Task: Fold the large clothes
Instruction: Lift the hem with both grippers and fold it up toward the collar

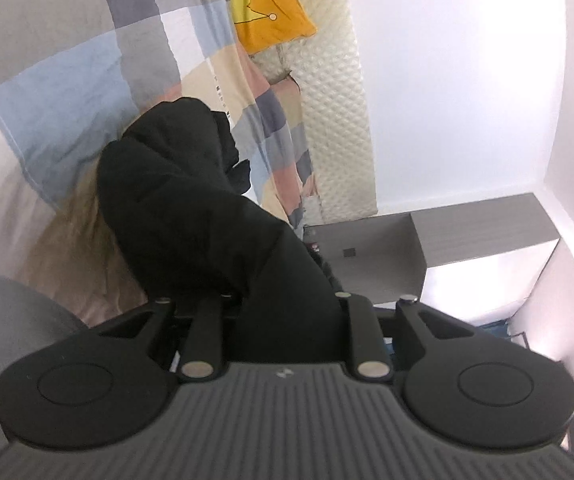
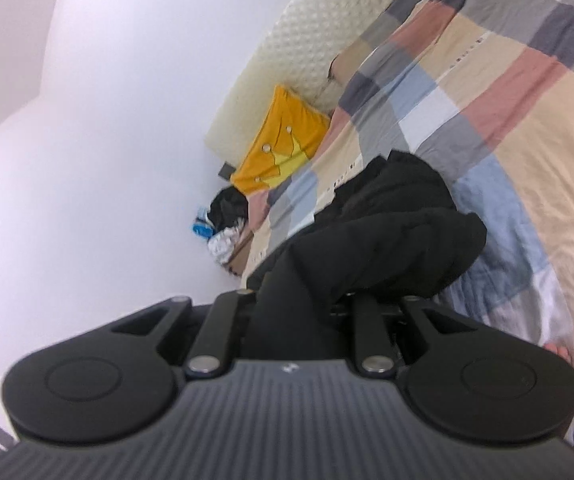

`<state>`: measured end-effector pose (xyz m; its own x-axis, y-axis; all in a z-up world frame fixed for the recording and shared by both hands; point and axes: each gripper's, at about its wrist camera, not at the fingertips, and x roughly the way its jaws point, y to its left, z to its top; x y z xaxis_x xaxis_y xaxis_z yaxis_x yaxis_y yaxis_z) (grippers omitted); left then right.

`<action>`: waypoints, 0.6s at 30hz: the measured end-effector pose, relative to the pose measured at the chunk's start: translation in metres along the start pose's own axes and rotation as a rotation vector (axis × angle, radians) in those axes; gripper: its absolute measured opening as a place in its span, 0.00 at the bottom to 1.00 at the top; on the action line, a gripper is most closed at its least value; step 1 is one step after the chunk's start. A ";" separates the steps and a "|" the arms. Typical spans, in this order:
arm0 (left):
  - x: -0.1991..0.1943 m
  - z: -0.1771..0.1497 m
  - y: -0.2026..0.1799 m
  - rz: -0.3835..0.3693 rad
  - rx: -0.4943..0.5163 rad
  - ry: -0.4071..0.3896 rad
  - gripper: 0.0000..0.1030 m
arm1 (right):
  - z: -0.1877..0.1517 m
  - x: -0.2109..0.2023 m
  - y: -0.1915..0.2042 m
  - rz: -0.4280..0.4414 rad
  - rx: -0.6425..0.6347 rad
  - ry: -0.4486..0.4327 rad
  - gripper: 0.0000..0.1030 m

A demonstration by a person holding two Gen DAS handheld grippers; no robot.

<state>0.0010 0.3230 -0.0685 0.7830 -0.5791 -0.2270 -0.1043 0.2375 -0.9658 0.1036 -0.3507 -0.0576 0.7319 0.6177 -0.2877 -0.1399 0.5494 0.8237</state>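
A large black garment (image 1: 183, 200) hangs bunched from my left gripper (image 1: 283, 300), which is shut on it; the cloth covers the fingertips. The same black garment (image 2: 383, 232) shows in the right wrist view, draped over my right gripper (image 2: 307, 300), which is also shut on it. Both grippers hold the garment up above a bed covered with a checked quilt (image 1: 67, 60), which also shows in the right wrist view (image 2: 507, 80). The fingers of both grippers are hidden under the cloth.
A yellow crown cushion (image 1: 267, 4) leans on a cream padded headboard (image 1: 339, 100). A grey bedside cabinet (image 1: 387, 256) stands beside the bed. In the right wrist view a pile of dark and white clothes (image 2: 227, 220) lies by the white wall.
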 end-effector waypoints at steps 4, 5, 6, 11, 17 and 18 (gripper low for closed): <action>0.024 0.021 -0.013 -0.004 -0.003 -0.011 0.24 | 0.017 0.023 -0.002 -0.003 0.025 -0.023 0.21; 0.030 0.032 -0.022 -0.007 0.008 -0.010 0.24 | 0.025 0.033 -0.001 -0.003 0.032 -0.028 0.21; 0.042 0.044 -0.028 -0.008 0.013 -0.016 0.24 | 0.034 0.042 -0.001 -0.005 0.045 -0.034 0.21; 0.115 0.121 -0.052 0.016 -0.019 -0.072 0.24 | 0.094 0.118 -0.002 -0.024 0.090 -0.058 0.21; 0.214 0.211 -0.064 0.088 -0.025 -0.111 0.24 | 0.165 0.216 -0.012 -0.100 0.129 -0.080 0.20; 0.230 0.222 -0.063 0.100 -0.034 -0.113 0.24 | 0.175 0.234 -0.017 -0.121 0.134 -0.080 0.20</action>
<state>0.3237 0.3483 -0.0321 0.8317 -0.4615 -0.3086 -0.2046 0.2620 -0.9431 0.3944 -0.3142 -0.0538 0.7893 0.5025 -0.3530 0.0378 0.5339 0.8447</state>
